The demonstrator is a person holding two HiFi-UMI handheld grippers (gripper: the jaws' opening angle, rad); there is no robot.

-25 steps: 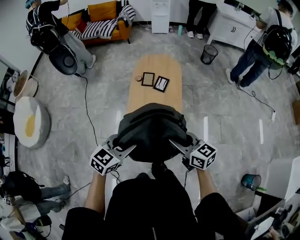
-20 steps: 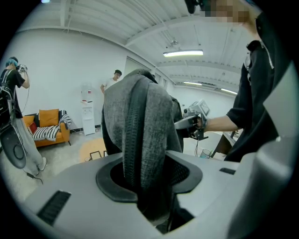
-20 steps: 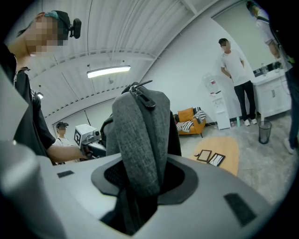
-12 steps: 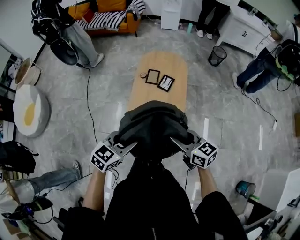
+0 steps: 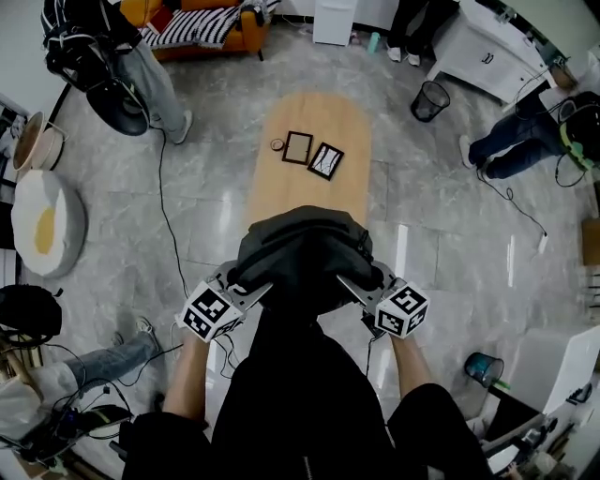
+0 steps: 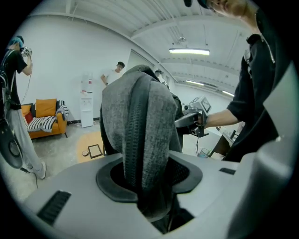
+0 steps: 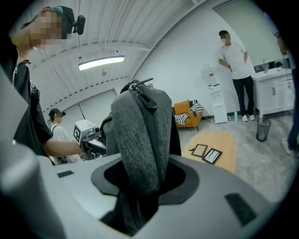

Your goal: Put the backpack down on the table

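A dark grey backpack [image 5: 302, 255] hangs between my two grippers, over the near end of the oval wooden table [image 5: 314, 117]. On its left side, the left gripper [image 5: 255, 292] is shut on a fold of grey fabric [image 6: 140, 126]. The right gripper [image 5: 351, 286] is shut on the fabric by the zip [image 7: 140, 130] on the right side. In the left gripper view the left gripper [image 6: 149, 182] has the fold pinched in its notch. The right gripper [image 7: 142, 182] shows the same in its own view. The backpack's underside is hidden, so I cannot tell if it touches the table.
Two picture frames [image 5: 297, 147] [image 5: 325, 160] and a small round object [image 5: 277, 144] lie on the table's far half. A black bin [image 5: 430, 99], white cabinet [image 5: 487, 52], orange sofa [image 5: 202, 23], floor cable [image 5: 169, 216] and several people stand around.
Both grippers have carried the backpack a little forward and lower over the table's near end. Both grips look the same as before.
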